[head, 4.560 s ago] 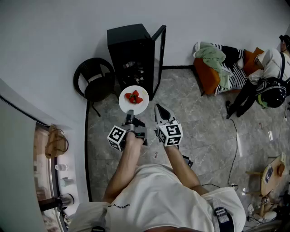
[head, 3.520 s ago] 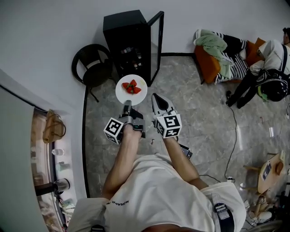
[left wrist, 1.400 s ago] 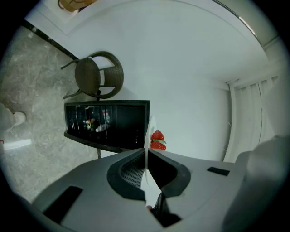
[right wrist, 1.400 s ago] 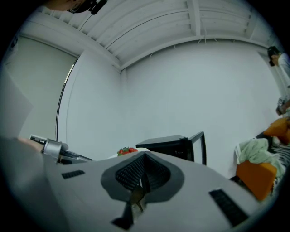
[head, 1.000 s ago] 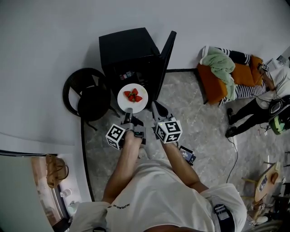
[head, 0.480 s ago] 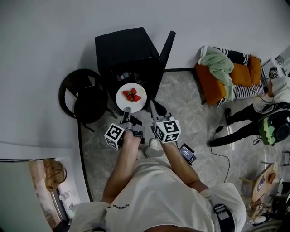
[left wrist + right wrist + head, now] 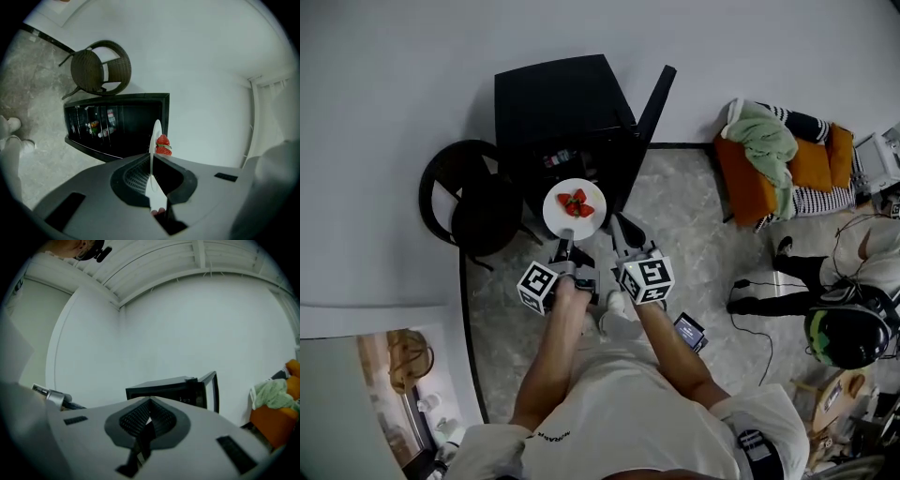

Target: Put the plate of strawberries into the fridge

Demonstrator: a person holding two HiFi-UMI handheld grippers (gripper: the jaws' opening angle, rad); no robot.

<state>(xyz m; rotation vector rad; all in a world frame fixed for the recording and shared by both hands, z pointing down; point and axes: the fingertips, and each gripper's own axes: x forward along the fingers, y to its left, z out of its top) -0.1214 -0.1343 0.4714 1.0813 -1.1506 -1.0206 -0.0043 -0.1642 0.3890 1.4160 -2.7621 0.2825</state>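
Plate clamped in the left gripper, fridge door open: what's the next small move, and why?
Probably ease the plate forward and slightly down into the open fridge, keeping it level. The left gripper is shut on its rim, the strawberries sit loose on top, and the plate is not yet inside. The right gripper is shut and empty.

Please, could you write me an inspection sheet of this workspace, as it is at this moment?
Surface: grey stone floor; no table seen.
Job's things: plate with strawberries, held in front of the black fridge; door open.
Clutter: small dark device on the floor.
Grippers: left claw shut on the plate's edge; right claw shut, holding nothing.
Cables: black cable on the floor at right.
Surroundings: round chair, orange sofa, another person.
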